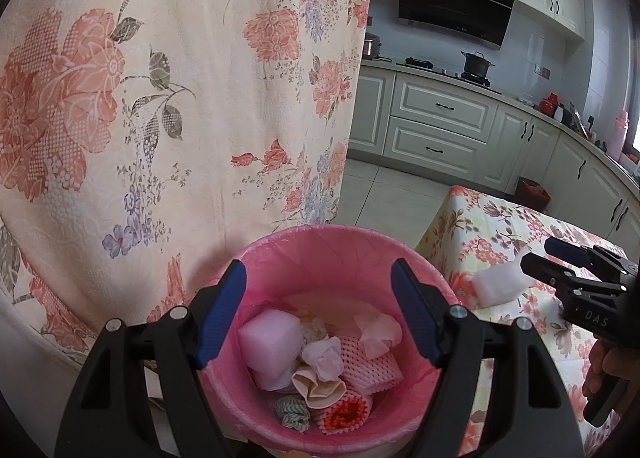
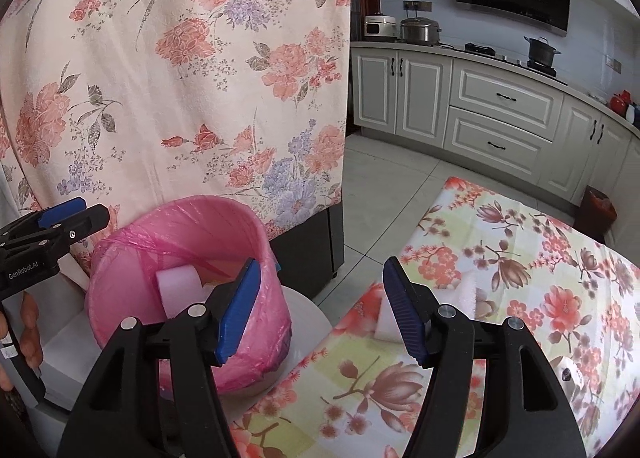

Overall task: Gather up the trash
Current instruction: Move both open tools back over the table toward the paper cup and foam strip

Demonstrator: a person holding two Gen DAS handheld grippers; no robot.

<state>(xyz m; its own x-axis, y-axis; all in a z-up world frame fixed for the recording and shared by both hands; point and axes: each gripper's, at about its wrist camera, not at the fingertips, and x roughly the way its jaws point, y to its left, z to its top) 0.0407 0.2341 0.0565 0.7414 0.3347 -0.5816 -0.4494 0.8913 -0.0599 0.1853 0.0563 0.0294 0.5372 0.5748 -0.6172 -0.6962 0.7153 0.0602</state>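
A pink-lined trash bin (image 1: 340, 254) holds several scraps: a white foam block (image 1: 270, 340), crumpled tissue (image 1: 322, 356) and pink foam netting (image 1: 370, 368). My left gripper (image 1: 320, 314) is open and empty right above the bin's mouth. The bin also shows in the right wrist view (image 2: 132, 298). My right gripper (image 2: 322, 312) is open and empty over the edge of the floral table (image 2: 520, 278), just short of a white foam block (image 2: 386, 324) lying there. That block also shows in the left wrist view (image 1: 500, 284), with the right gripper (image 1: 534, 256) beside it.
A floral cloth (image 1: 180, 97) hangs behind the bin over a dark cabinet (image 2: 320, 242). The bin stands on a white stool (image 2: 308, 310). Kitchen cabinets (image 2: 500, 109) and a stove with a pot (image 1: 476, 63) line the far wall. A dark red bin (image 1: 532, 193) stands on the tiled floor.
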